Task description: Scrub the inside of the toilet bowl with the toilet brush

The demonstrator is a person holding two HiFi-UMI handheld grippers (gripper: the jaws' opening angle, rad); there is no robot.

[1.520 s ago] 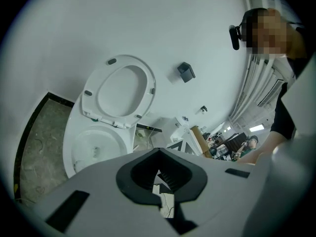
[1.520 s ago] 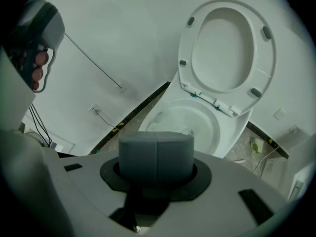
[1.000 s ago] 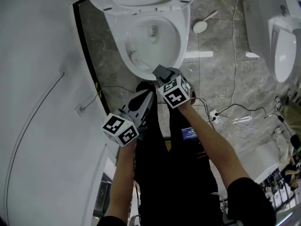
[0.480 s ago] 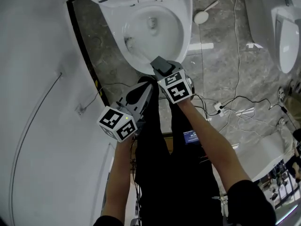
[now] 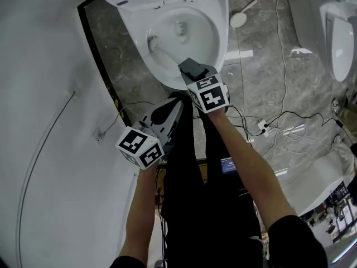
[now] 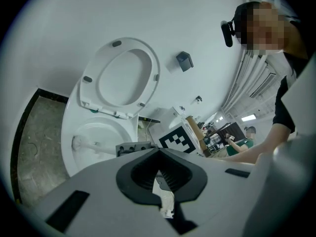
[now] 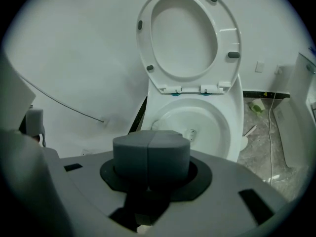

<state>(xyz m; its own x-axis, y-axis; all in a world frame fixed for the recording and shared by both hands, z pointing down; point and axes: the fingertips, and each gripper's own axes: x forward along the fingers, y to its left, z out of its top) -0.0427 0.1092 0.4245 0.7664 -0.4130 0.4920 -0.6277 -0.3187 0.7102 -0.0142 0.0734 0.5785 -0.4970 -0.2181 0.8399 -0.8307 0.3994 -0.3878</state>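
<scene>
Scrubbing looks to be in mid-course: the white long-handled toilet brush (image 5: pixel 154 44) is down inside the white ceramic toilet bowl (image 5: pixel 219 35). Its bristle head is against the bowl's left inner wall, just under the rim, and the handle slants up toward the near edge. The right gripper (image 5: pixel 188 70) has its grey jaws squeezed together on that handle, above the bowl's front rim. The left gripper (image 5: pixel 169 113) hangs lower, beside the person's dark trousers (image 5: pixel 184 166), jaws parted and empty. The white oval seat (image 7: pixel 222 28) is raised. I'd judge the right wall and the outlet at the bottom remain to be scrubbed; how clean any part is, I cannot tell.
</scene>
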